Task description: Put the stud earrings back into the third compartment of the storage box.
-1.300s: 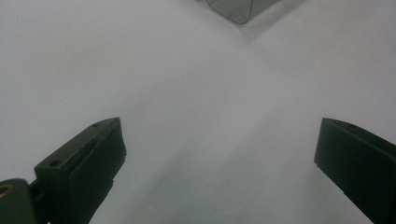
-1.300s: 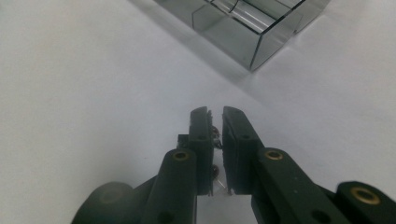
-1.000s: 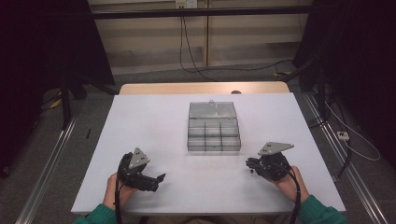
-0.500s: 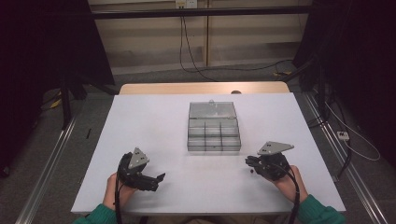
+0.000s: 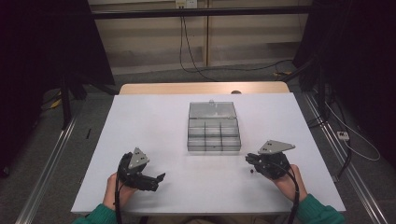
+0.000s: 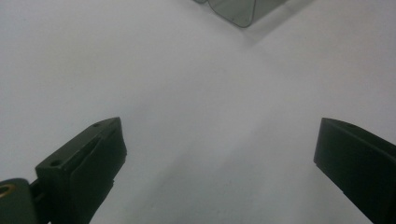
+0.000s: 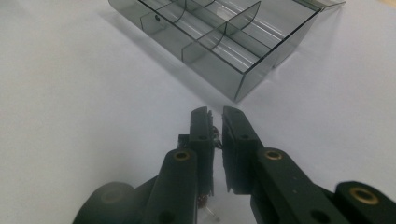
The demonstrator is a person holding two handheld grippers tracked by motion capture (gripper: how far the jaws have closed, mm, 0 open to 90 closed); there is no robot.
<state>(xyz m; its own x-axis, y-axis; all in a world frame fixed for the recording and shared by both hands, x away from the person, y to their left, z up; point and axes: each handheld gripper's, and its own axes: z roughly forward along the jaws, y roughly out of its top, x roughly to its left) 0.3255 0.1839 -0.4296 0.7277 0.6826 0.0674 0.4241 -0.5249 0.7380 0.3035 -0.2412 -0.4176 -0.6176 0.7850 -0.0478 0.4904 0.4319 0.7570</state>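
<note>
The right gripper [image 7: 215,122] pinches a tiny wire-legged part [image 7: 208,208] between nearly closed jaws, low over the white table [image 5: 154,121], just short of the smoky compartment box [image 5: 214,135]. The left gripper [image 6: 219,154] hangs wide and empty. So thin a part could slip out, or snag a divider [image 7: 224,33]. Bare tabletop surrounds the box, well inside every edge.

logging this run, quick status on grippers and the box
Left gripper open, empty. Right gripper nearly shut on a small part. Compartment box open, apart from both. Path clear.
</note>
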